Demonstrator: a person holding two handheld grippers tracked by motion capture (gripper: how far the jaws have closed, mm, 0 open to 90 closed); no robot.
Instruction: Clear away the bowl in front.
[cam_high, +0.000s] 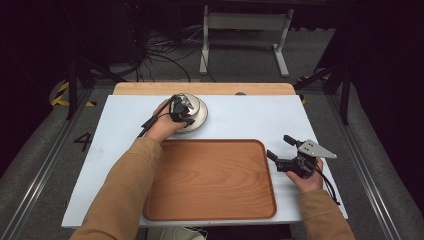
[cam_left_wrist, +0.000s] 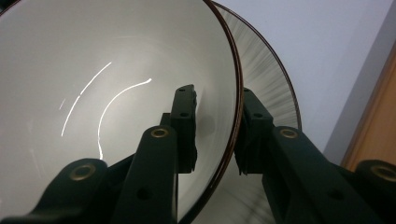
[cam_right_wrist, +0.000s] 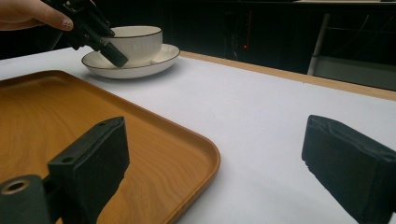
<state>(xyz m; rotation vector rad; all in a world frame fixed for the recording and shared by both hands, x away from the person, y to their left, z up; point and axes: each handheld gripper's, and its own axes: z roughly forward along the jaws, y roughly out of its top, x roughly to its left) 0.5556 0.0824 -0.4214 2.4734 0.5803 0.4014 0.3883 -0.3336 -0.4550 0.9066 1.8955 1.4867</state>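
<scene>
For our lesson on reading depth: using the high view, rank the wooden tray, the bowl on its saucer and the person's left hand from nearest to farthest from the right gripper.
1. Wooden tray: just left of the right gripper.
2. Left hand: beyond the tray's far left corner.
3. Bowl on its saucer: about as far as the hand; too close to call.

1. The high view looks forward and down from above the person's side, taking in the whole white table (cam_high: 240, 120), the wooden tray (cam_high: 210, 180) near its front edge, and the floor beyond.
2. The left gripper view sits very close to a white bowl (cam_left_wrist: 116, 93), looking along its own jaws, one on each side of the bowl's rim; a saucer (cam_left_wrist: 268, 74) and a strip of table show behind.
3. The right gripper view looks low across the table from beside the tray's corner (cam_right_wrist: 201, 154), facing the far bowl (cam_right_wrist: 137, 42).
4. All three views share the bowl and saucer.
</scene>
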